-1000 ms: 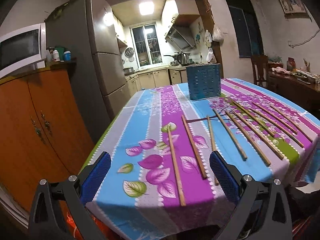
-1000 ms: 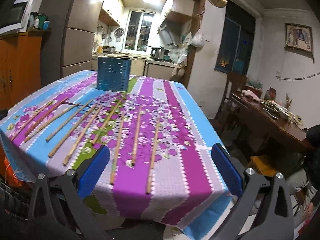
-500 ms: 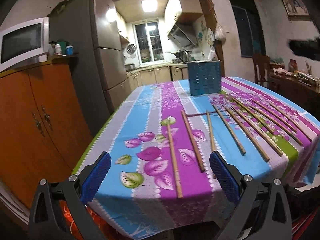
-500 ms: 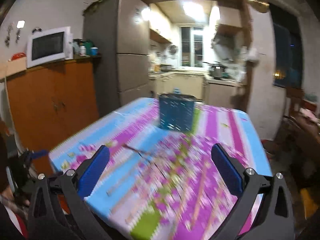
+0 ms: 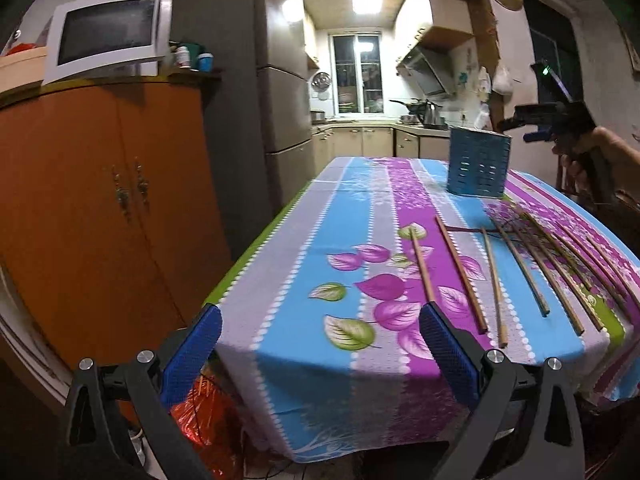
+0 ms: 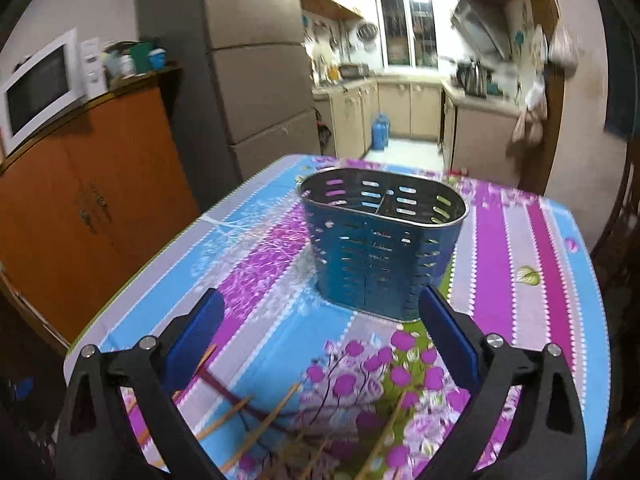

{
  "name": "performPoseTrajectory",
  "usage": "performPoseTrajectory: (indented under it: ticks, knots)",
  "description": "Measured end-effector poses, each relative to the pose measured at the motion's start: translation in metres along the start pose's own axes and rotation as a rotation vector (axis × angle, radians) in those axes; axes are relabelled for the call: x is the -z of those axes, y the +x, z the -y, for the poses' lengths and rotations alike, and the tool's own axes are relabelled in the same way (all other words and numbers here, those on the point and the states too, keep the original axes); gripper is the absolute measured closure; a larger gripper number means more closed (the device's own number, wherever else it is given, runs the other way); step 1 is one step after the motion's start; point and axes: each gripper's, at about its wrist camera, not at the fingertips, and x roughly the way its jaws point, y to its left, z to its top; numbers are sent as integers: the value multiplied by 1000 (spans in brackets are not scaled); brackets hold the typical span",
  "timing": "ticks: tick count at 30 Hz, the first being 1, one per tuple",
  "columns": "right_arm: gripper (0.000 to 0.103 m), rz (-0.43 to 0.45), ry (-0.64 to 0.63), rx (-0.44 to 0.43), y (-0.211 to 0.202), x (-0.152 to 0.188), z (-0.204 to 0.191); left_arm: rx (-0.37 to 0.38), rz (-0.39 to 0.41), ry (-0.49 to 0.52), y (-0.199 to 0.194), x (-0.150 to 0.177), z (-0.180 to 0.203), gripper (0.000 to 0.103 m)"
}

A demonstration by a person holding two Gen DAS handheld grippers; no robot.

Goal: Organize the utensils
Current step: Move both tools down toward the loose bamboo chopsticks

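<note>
Several wooden chopsticks (image 5: 460, 272) lie side by side on the flowered tablecloth (image 5: 320, 248). A blue perforated utensil holder (image 5: 478, 162) stands upright at the far end; the right wrist view shows it close, with two empty compartments (image 6: 384, 248). My left gripper (image 5: 320, 344) is open and empty at the table's near edge, left of the nearest chopstick. My right gripper (image 6: 320, 332) is open and empty, above the table just before the holder, with chopstick tips (image 6: 280, 408) below it. The right gripper also shows in the left wrist view (image 5: 548, 120), raised beside the holder.
An orange cabinet (image 5: 100, 208) with a microwave (image 5: 106, 40) stands left of the table, a grey fridge (image 5: 276, 92) behind it. The kitchen doorway lies beyond the table's far end. A person's arm (image 5: 612, 160) is at the right.
My right gripper has swung from the table's right side toward the far end and now hovers close before the holder. My left gripper has turned slightly left at the near edge.
</note>
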Motion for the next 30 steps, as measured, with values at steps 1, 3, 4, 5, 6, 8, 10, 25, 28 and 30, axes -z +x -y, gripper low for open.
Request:
performPoseTrajectory:
  ticks: [1, 3, 4, 5, 6, 8, 10, 25, 28, 30]
  knots:
    - [11, -12, 6, 22, 7, -4, 1, 2, 2, -6, -1, 0, -1, 4]
    - [15, -25, 16, 48, 9, -4, 3, 26, 13, -19, -4, -3, -1, 4]
    - [16, -21, 30, 56, 3, -2, 2, 30, 18, -17, -6, -4, 0, 4]
    - [16, -12, 43, 31, -4, 1, 5, 35, 25, -7, -9, -6, 1, 4]
    - [16, 7, 62, -9, -22, 7, 2, 43, 35, 16, -13, -6, 4, 4]
    - [16, 23, 72, -65, -52, 21, 0, 48, 59, 69, -19, -4, 10, 4]
    - [13, 69, 24, -113, -98, 49, -10, 52, 61, 108, -18, -1, 16, 4]
    - [9, 24, 67, -126, -11, 9, -3, 92, 76, 138, -33, 0, 55, 4]
    - [10, 38, 147, -132, -18, 12, 12, 61, 88, 145, -40, 3, 50, 4]
    - [10, 64, 160, -196, -46, 28, 13, 49, 80, 125, -40, 6, 42, 4]
